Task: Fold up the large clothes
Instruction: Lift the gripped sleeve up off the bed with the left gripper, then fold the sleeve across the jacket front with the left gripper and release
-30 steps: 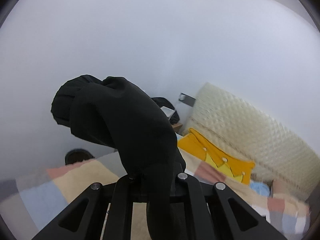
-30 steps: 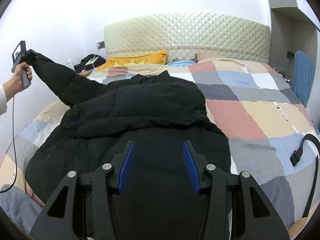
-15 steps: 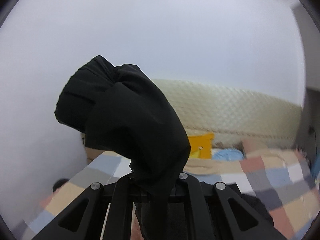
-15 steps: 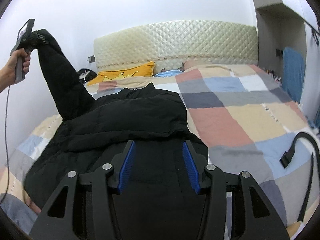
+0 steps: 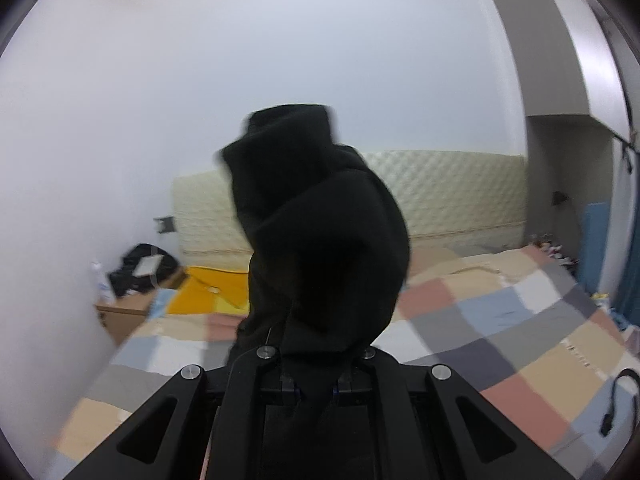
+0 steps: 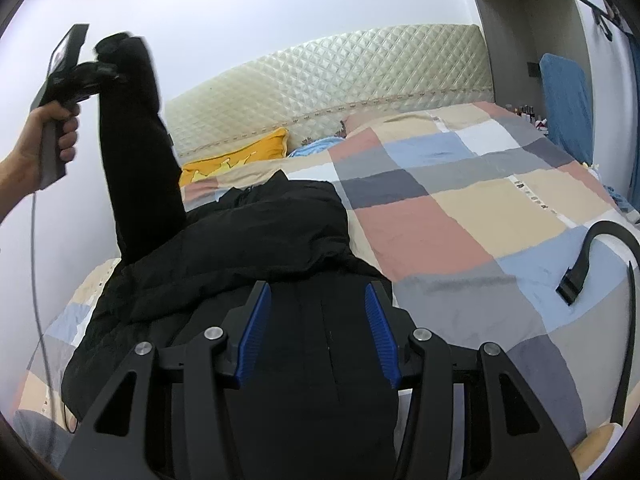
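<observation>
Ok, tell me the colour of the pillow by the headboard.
Yellow-orange. The pillow shows best in the right wrist view.

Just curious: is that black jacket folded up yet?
No. The jacket lies spread on the bed, one sleeve lifted by the left gripper.

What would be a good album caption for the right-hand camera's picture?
Left gripper lifts a black coat's sleeve above the checked bedspread while the open right gripper hovers over it.

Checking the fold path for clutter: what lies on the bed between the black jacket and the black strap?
In the right wrist view, only bare patchwork quilt lies between the black jacket and the black strap; nothing rests on that stretch.
</observation>
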### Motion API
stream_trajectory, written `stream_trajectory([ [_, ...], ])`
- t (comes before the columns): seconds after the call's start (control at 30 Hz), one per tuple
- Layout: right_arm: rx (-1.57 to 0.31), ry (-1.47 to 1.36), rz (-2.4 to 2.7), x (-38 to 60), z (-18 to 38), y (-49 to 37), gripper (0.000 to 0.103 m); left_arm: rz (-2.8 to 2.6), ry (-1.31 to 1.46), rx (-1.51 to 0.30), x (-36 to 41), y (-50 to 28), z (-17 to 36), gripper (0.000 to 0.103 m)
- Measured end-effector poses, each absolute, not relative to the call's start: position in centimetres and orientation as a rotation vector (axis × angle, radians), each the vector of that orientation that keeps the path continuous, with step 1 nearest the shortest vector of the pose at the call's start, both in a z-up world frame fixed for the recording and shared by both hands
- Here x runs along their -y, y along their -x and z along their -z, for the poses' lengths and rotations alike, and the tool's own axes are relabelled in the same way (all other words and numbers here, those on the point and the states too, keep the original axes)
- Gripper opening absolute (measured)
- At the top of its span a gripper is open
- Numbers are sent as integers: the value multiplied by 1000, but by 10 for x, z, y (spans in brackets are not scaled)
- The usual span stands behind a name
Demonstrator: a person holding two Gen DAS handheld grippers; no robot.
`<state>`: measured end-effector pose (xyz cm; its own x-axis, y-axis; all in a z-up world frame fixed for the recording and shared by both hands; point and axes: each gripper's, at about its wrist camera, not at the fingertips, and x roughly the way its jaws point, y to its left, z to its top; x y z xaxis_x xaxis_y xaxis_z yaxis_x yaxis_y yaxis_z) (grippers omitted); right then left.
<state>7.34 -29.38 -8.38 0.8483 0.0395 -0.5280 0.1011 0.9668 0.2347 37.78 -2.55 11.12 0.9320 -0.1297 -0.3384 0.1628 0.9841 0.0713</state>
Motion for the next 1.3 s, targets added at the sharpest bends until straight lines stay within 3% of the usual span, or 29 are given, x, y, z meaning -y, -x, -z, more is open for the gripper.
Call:
stream_trajectory([
  [0.63,-578,-348,29,303,96,-80,56,404,-133,-513,177,-373,77,10],
  [0.9,-598,-372,19,305,105,-87,56,368,-135,-730,214,-389,176,10],
  [1.1,-621,-369,12,303,111,-96,56,342,-163,-761,219,-390,189,10],
  [1.3,-623,-365,27,305,111,-97,56,296,-162,-726,215,-375,173,19],
])
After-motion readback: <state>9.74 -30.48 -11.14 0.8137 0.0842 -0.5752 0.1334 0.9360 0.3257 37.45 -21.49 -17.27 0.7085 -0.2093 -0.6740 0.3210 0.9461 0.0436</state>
